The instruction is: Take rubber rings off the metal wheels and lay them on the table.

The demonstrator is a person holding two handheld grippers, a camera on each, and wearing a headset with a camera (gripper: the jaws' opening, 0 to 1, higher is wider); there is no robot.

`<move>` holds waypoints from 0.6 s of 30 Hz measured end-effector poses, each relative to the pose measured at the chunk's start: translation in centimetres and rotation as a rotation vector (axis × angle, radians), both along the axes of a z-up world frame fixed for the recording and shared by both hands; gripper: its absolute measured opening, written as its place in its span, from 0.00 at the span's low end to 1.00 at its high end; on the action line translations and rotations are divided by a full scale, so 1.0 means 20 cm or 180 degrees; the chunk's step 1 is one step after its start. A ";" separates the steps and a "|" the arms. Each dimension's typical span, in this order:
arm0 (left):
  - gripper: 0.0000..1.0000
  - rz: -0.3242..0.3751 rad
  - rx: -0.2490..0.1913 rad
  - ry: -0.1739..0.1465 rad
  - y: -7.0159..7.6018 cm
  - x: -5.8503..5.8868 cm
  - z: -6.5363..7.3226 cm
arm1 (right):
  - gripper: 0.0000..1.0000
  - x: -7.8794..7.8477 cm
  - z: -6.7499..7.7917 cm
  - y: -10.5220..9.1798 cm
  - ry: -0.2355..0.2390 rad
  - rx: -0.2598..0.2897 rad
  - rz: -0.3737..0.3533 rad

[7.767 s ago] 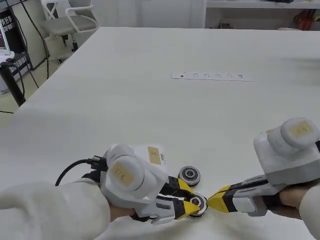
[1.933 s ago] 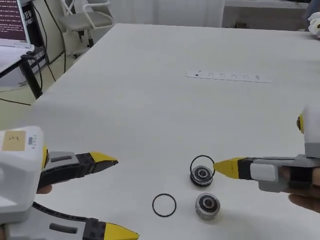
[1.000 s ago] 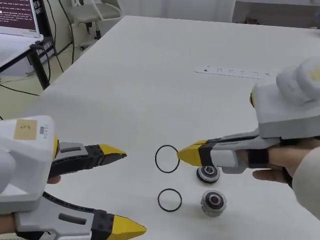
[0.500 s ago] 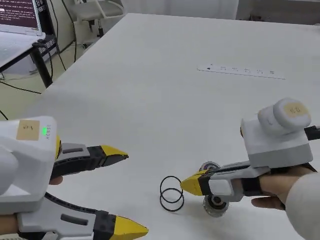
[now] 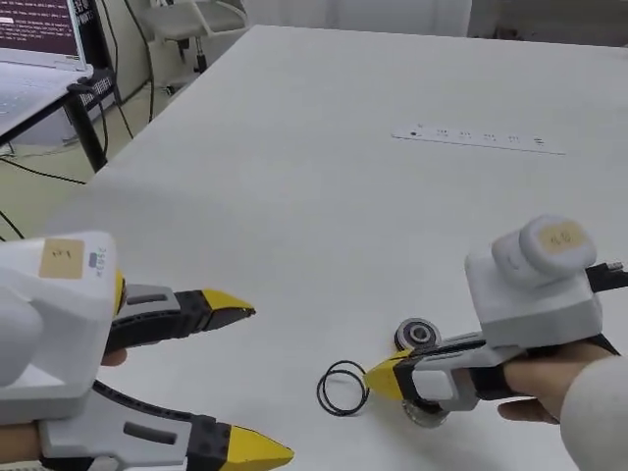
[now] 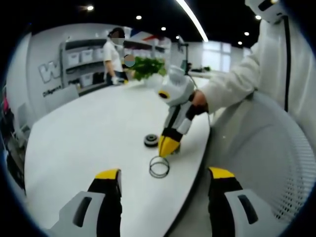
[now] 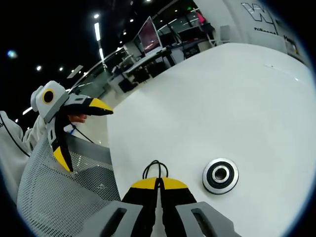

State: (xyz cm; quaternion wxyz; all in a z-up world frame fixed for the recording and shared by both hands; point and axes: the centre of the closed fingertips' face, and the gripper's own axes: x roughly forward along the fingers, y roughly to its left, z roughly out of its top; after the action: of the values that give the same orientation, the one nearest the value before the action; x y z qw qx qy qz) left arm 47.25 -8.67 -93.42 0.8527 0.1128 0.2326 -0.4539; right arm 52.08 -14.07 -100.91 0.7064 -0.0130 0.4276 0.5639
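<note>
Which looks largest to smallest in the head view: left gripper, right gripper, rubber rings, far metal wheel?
1. left gripper, though it is nearest the camera.
2. right gripper.
3. rubber rings and far metal wheel look about alike; no ranking.

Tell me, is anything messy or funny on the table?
Nothing is broken or spilled. One small oddity: the two rubber rings overlap each other instead of lying apart, right at the shut tips of the right gripper.

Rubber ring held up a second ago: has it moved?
Yes. The rubber ring came down to overlap the other ring, left of the metal wheel.
</note>
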 end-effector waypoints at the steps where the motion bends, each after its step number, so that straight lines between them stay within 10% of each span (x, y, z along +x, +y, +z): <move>1: 0.71 -0.0001 0.0004 0.0003 0.00 0.00 0.00 | 0.00 0.00 0.00 0.00 -0.0001 -0.0007 0.0001; 18: 0.70 0.0030 0.0027 0.0020 0.01 0.00 -0.01 | 0.06 0.02 -0.01 -0.01 -0.0143 -0.0060 0.0050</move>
State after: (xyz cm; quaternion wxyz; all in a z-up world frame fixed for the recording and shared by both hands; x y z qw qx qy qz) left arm 47.33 -8.54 -93.59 0.8537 0.1138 0.2377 -0.4492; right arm 52.43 -14.28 -101.07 0.7113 -0.0357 0.4168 0.5649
